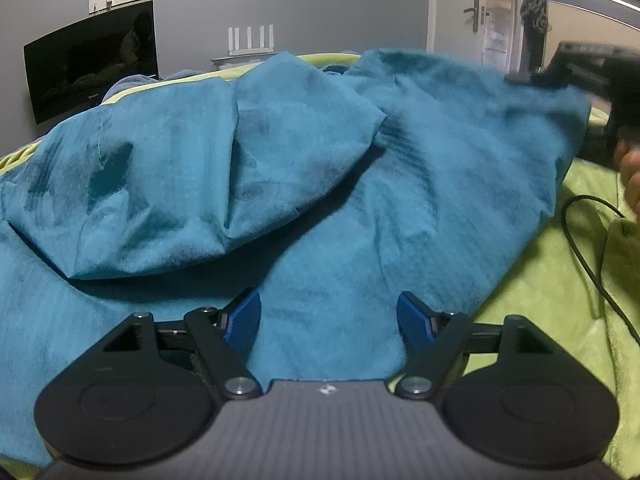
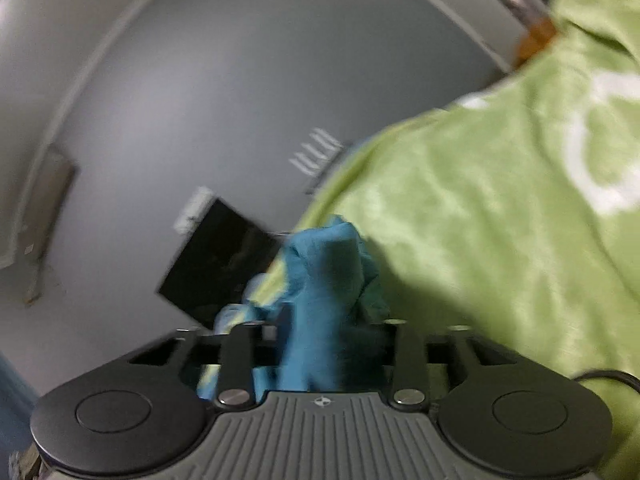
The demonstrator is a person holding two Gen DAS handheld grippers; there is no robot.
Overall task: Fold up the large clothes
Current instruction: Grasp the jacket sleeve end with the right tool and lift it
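A large teal garment [image 1: 304, 168] lies rumpled on a light green bedspread [image 1: 560, 264]. My left gripper [image 1: 328, 312] hovers low over its near part, its blue fingers [image 1: 244, 320] wide apart with nothing between them. My right gripper [image 1: 576, 76] shows blurred at the far right of the left wrist view, holding up the garment's right edge. In the right wrist view the right gripper [image 2: 324, 320] is shut on a bunch of the teal fabric [image 2: 324, 280], and its fingertips are hidden by the cloth.
A black cable [image 1: 588, 256] runs over the bedspread at the right, near a hand [image 1: 630, 176]. A dark monitor [image 1: 92, 64] hangs on the grey wall beyond the bed. A door [image 1: 460, 12] stands at the back right.
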